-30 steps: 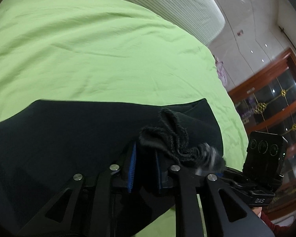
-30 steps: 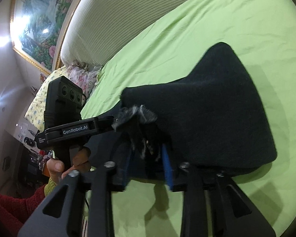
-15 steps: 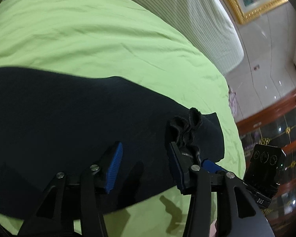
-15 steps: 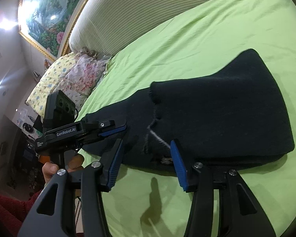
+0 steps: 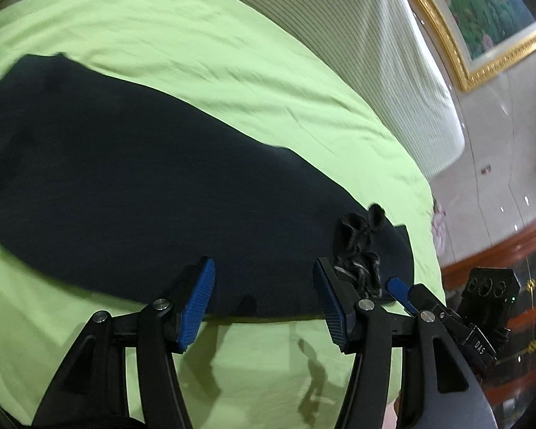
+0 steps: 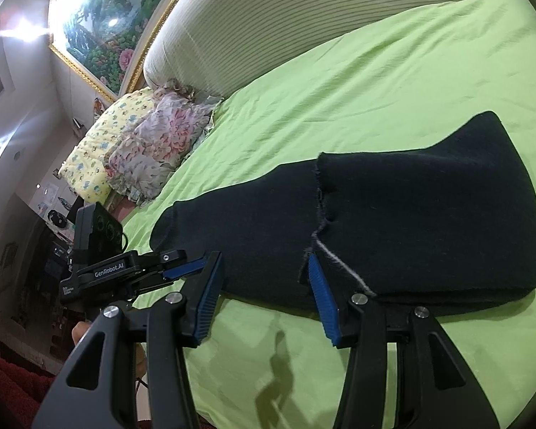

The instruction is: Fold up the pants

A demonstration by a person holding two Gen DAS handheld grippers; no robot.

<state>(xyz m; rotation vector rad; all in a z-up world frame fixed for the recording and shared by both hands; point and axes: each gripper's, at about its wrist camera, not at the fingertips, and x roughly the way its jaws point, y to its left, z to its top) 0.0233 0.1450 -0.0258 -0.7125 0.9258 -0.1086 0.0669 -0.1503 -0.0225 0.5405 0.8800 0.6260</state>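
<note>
Black pants (image 5: 160, 178) lie folded on the green bed sheet (image 5: 232, 53). My left gripper (image 5: 263, 271) hovers at their near edge, its jaws opening, blue pads apart and nothing pinched between them. The frayed hem (image 5: 357, 254) bunches just past its right finger. In the right wrist view the pants (image 6: 428, 221) show a top layer doubled over, with a ragged edge and a grey seam (image 6: 321, 214). My right gripper (image 6: 263, 261) is open at the near edge, the cloth lying beyond its pads. The other gripper (image 6: 125, 271) shows at the left.
A striped padded headboard (image 6: 268, 18) runs along the bed's far side, with floral pillows (image 6: 143, 143) by it. A framed painting (image 6: 107, 18) hangs above. A person's hand (image 6: 78, 332) and red sleeve (image 6: 3, 393) are low left. A wooden cabinet (image 5: 518, 243) stands past the bed's edge.
Both grippers let go of the bunched hem and drew back toward the near edge. The pants dropped and now lie flat and folded. The left jaws spread wider.
</note>
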